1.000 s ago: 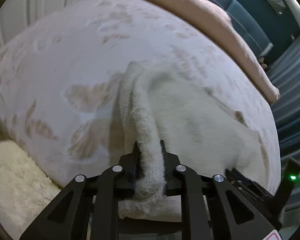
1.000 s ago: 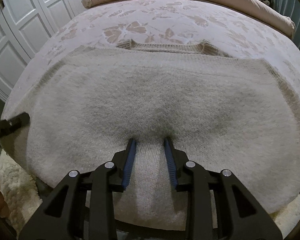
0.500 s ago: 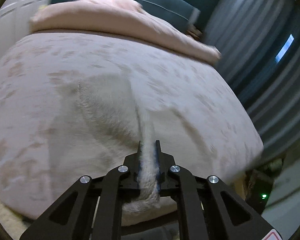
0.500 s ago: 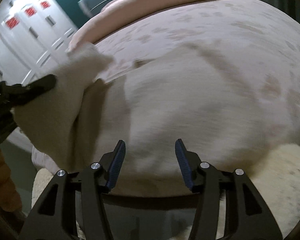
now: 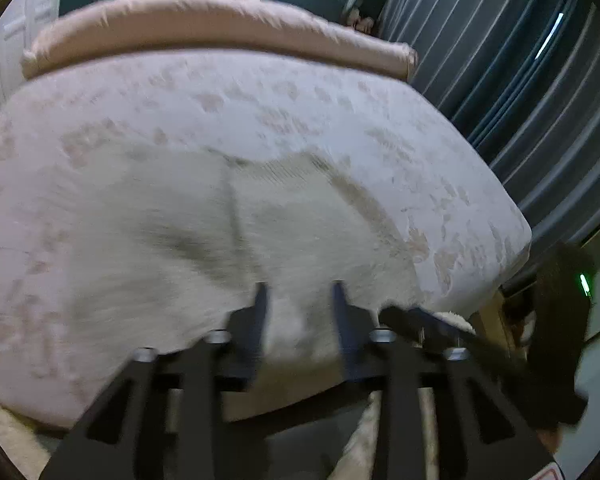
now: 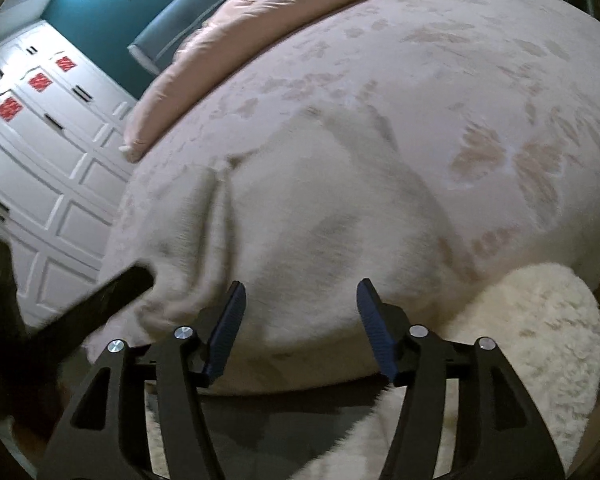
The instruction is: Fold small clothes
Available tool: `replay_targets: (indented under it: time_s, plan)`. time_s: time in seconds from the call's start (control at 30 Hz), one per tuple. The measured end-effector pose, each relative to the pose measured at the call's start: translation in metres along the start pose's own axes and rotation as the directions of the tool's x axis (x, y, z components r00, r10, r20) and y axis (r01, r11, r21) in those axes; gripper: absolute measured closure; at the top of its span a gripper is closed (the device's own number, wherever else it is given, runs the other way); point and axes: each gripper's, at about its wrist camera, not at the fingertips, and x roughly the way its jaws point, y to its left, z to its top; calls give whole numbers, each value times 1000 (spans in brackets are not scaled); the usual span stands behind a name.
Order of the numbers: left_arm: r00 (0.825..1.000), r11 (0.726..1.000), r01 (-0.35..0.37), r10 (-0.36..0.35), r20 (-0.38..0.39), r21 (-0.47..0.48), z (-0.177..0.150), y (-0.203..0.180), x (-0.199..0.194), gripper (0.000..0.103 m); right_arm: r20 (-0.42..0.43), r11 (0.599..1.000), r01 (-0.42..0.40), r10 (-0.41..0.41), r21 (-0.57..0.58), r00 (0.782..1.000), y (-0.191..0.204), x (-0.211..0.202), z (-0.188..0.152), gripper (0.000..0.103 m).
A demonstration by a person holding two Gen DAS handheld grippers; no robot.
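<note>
I see both grippers, L (image 5: 298, 292) & R (image 6: 300, 294), opening, nothing pinched; sweater (image 6: 300, 220) is soft, floppy knit, so I'd grab near hem corners.

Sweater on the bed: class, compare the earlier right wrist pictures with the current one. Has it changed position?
Yes. The sweater, earlier spread flat and wide across the patterned bedspread, now has its wardrobe-side part folded over toward the middle.

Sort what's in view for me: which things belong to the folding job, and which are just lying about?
Job: cream knit sweater on the floral bedspread; left gripper and right gripper, both opening, pinching nothing.

Lying about: pink duvet roll, fluffy rug, white wardrobe, grey curtains.
</note>
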Motion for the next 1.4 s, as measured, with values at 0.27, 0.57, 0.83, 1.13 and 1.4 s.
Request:
replay_targets:
  time_s: [0.27,0.57,0.83,1.13,1.4]
  plan:
    - [986,986,-164,162,-47,-41,-54,53,-27,39,-131,989,-141,134,-39,982,63,45,12,29]
    - [977,971,-206,196,-89,-124,-83,89,-11,28,-268,991,-125,110,-40,957,105,91,-4,29]
    - [982,961,-183,169,-86,-205,-74,112,-4,42,-207,968,-174,136,-181,969,151,73,18,86]
    - [995,980,-93,83,-64,-177,-56,86,-8,47,166,973,-90,127,-214,978,94,-58,72,86]
    - [987,981,-131,115,-116,-145,-54,73,14,47,-12,991,130,-130,26,991,-39,11,42,84]
